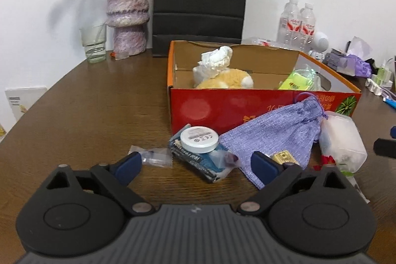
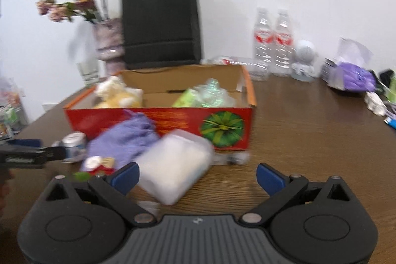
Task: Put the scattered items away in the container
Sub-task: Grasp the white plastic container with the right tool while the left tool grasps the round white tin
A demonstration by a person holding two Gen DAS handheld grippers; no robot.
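Left wrist view: my left tongs sit low over the brown surface with the fingers wide apart and nothing between the pads. Right in front of them is the loose pile: a white round tin lying on a dark blue packet, a small clear sachet to its left, a purple pouch leaning against the red box, and a frosted plastic case at the far right. The box already has a plush toy and a green pack inside. Right wrist view, pretty blurry: my right tongs are spread apart too, gripping nothing, with the case just ahead of the left finger, resting on the surface by the box. The pouch lies left of the case, and the left tongs poke in from the left edge.
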